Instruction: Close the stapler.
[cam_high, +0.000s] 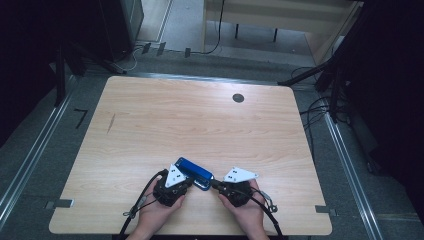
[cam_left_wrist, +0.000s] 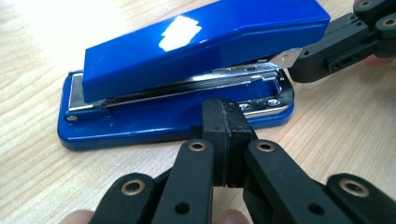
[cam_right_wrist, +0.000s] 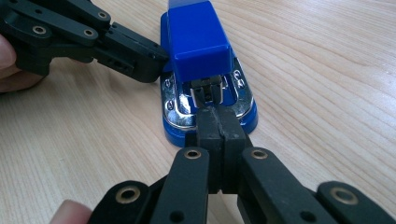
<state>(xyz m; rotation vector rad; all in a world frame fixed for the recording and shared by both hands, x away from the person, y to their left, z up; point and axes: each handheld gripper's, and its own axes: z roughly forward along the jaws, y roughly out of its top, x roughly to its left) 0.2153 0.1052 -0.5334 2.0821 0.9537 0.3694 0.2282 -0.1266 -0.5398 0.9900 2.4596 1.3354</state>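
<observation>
A blue stapler (cam_high: 194, 172) lies on the wooden table (cam_high: 200, 120) near its front edge, its top arm down over a chrome magazine. My left gripper (cam_high: 189, 181) is shut with nothing between its jaws. In the left gripper view its joined tips (cam_left_wrist: 227, 106) sit against the long side of the stapler's (cam_left_wrist: 201, 42) base, near the mouth end. My right gripper (cam_high: 212, 183) is also shut and empty. Its tips (cam_right_wrist: 218, 114) meet the front of the stapler's (cam_right_wrist: 198, 42) base, just under the mouth. Each hand wraps its gripper's body from below.
A small dark round hole (cam_high: 238, 98) marks the far right of the tabletop and a dark streak (cam_high: 111, 122) the left. Beyond the far edge lie cables (cam_high: 130, 57) and another desk (cam_high: 280, 15). Metal floor rails (cam_high: 30, 160) run along both sides.
</observation>
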